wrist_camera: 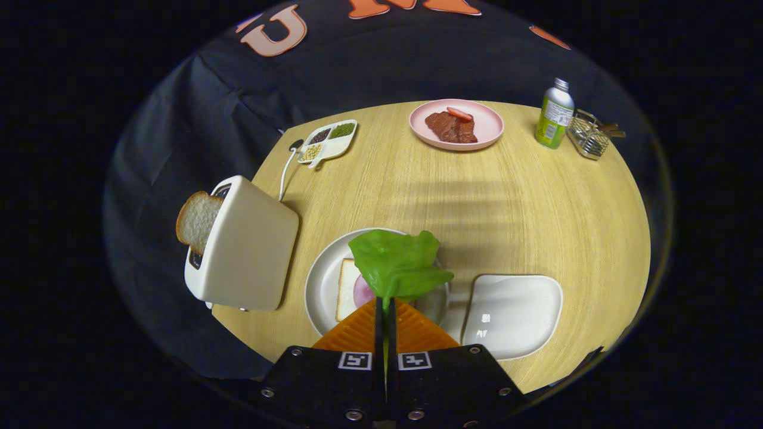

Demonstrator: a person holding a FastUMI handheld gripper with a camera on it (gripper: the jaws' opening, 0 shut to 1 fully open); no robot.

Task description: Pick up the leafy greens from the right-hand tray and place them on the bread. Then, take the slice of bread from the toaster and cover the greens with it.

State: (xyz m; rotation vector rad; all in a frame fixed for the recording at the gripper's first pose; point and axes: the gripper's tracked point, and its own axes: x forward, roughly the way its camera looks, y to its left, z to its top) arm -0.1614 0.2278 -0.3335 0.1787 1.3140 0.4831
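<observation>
Hanging over the plate [319, 280], the gripper [385, 307] is clamped on the greens [396, 265]. Released off-centre, the limp leaf could slide off the bread [346, 289].

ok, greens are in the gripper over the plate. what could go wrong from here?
1. The gripper pinches only the stem edge of the leafy greens; the leaf may slip or drop crooked.
2. The greens hang partly beyond the bread, so they could land on the round plate.
3. The toaster stands close; swinging left might bump it.
</observation>
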